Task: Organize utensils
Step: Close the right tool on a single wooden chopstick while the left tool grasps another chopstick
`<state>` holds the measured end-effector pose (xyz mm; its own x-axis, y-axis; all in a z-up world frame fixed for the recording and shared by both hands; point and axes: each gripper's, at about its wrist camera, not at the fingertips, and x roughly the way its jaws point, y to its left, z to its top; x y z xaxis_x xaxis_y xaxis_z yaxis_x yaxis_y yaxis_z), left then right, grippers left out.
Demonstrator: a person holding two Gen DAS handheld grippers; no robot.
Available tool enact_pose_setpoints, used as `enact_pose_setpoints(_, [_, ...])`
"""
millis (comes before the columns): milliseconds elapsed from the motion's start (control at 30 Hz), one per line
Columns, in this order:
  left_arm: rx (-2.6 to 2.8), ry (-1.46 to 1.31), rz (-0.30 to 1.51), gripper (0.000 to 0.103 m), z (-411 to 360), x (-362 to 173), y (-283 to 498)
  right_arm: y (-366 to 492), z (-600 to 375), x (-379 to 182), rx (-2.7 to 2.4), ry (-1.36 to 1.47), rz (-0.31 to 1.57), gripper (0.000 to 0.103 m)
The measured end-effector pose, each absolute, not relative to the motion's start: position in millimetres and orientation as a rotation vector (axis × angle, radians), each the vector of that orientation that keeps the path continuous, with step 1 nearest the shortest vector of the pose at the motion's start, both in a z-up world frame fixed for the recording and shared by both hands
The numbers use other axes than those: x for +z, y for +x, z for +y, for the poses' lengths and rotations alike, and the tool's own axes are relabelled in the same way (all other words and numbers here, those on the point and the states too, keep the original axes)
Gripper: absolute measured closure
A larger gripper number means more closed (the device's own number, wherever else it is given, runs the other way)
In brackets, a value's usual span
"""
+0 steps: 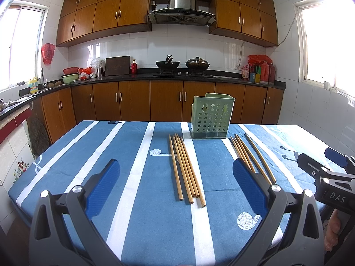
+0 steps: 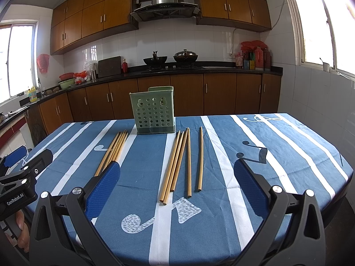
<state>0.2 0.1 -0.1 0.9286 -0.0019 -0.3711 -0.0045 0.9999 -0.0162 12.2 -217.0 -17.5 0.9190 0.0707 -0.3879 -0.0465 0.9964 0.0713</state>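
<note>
Both of our grippers hang low over the near edge of the worktop (image 1: 137,232), jaws spread wide and holding nothing: the left gripper (image 1: 177,190) faces one bundle of chopsticks (image 1: 186,168), the right gripper (image 2: 177,188) faces a looser group (image 2: 177,166) with two sticks lying a little apart from the rest. Both sets lie flat on the cloth, pointing away from us toward the green perforated holder (image 1: 210,117), which stands upright at the far side, between the two sets and just beyond their tips.

Nothing is picked up yet, so we judge the step in hand to be the first grasp. We would do well to bring the jaws down across the sticks near their middle, so that a bundle comes up level instead of tipping, and to close on several at once only where they lie touching. Thin round sticks may roll or fan out; the two strays are better taken separately. Lowering them tip-first into the holder's open top should follow.

A blue cloth with white stripes covers the worktop. Behind it runs a kitchen with wooden cabinets, a dark counter (image 2: 221,68) carrying two woks, a range hood (image 2: 164,4) and bright windows at either side.
</note>
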Motion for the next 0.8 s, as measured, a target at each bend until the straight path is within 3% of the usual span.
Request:
enact_pose_setpoints(233, [0.016, -0.018, 0.408, 0.004, 0.0, -3.3, 7.8, 15.1, -221.3, -17.3, 0.051, 0.069, 0.428, 0.002])
enact_pose_setpoints(533, [0.096, -0.079, 0.596, 0.004, 36.3, -32.6, 59.3, 73.9, -259.2, -44.1, -0.063, 0.176, 0.63, 0.006])
enact_pose_setpoints(633, [0.1, -0.119, 0.65, 0.004, 50.7, -37.4, 72.3, 102.9, -271.0, -53.4, -0.071, 0.213, 0.725, 0.024])
enact_pose_setpoints(667, [0.096, -0.128, 0.668, 0.004, 53.9, -38.8, 76.6, 110.2, -272.7, -56.5, -0.064, 0.225, 0.749, 0.035])
enact_pose_setpoints(800, [0.093, -0.13, 0.711, 0.004, 62.7, -44.4, 91.5, 144.2, -272.3, -73.4, -0.038, 0.253, 0.84, 0.057])
